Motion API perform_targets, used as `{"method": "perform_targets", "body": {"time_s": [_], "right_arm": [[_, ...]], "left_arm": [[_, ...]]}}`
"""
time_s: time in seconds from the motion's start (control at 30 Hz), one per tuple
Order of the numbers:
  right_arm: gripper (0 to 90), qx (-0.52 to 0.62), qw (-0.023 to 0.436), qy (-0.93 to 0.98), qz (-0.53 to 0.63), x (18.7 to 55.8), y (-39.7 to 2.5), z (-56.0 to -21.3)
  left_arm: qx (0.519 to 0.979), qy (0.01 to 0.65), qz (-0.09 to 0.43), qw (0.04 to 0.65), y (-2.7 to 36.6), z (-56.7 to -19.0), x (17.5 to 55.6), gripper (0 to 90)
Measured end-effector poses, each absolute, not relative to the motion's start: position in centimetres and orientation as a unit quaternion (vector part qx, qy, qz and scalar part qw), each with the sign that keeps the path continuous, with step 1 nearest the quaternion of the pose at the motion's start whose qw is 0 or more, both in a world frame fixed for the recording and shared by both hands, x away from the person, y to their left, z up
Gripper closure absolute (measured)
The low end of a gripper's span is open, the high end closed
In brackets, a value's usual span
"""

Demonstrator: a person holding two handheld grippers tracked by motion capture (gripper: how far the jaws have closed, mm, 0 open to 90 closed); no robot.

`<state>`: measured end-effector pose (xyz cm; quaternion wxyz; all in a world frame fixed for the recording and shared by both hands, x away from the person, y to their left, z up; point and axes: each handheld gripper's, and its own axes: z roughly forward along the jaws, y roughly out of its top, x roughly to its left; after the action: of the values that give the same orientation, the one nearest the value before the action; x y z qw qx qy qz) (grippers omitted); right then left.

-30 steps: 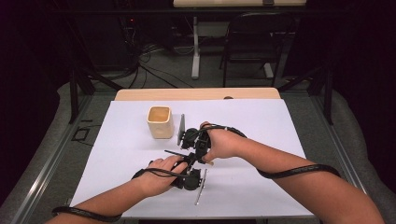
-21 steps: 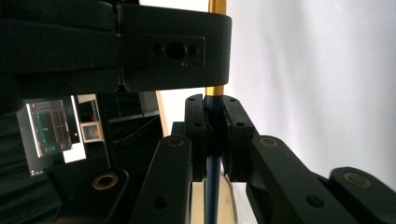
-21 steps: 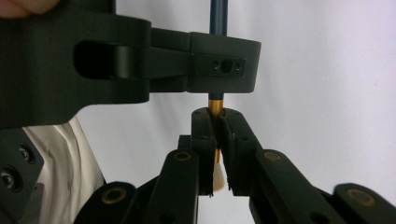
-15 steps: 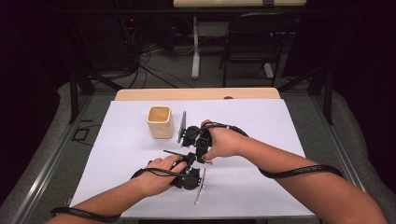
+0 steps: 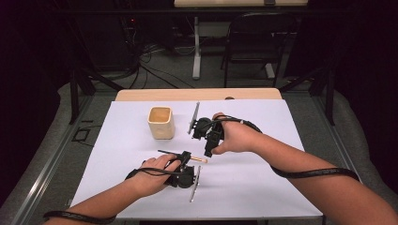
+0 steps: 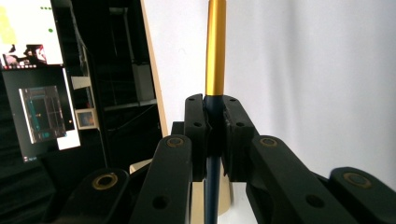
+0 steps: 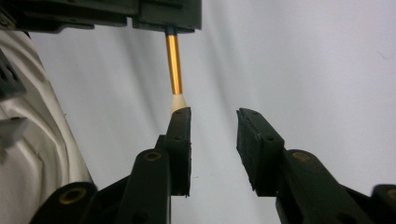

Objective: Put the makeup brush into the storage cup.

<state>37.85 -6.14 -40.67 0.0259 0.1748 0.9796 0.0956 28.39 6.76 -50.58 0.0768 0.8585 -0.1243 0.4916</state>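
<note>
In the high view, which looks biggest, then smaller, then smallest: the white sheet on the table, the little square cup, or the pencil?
1. The white sheet, biggest by far.
2. The square cup.
3. The pencil, smallest; the left tongs hide part of it, so only its gold end and pale tip show.

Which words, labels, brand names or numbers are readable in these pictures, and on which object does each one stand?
No text can be read in these pictures.
Screens at the left of the left gripper view: they show windows and patches, too blurred to read.
Pencil, held in the shut left gripper: gold band, no print visible.
Cup, white table cover and open right gripper: no label or marking visible.
</note>
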Motion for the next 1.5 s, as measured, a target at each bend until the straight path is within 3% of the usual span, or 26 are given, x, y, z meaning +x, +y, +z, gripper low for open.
{"method": "perform_targets", "body": {"time_s": [0.5,0.87,1.5], "right_arm": [[55.9,0.195,0.049,0.972,0.121,38.4,-8.5,-40.7],[51.1,0.195,0.063,0.964,0.167,37.9,-9.5,-40.3],[50.9,0.226,0.103,0.937,0.246,37.2,-11.0,-40.8]], "left_arm": [[0.871,-0.106,0.472,0.081,7.7,-49.7,28.8,82.6],[0.886,-0.032,0.433,0.161,8.6,-48.7,29.3,82.6],[0.889,0.09,0.364,0.261,11.0,-47.8,30.8,82.6]]}}
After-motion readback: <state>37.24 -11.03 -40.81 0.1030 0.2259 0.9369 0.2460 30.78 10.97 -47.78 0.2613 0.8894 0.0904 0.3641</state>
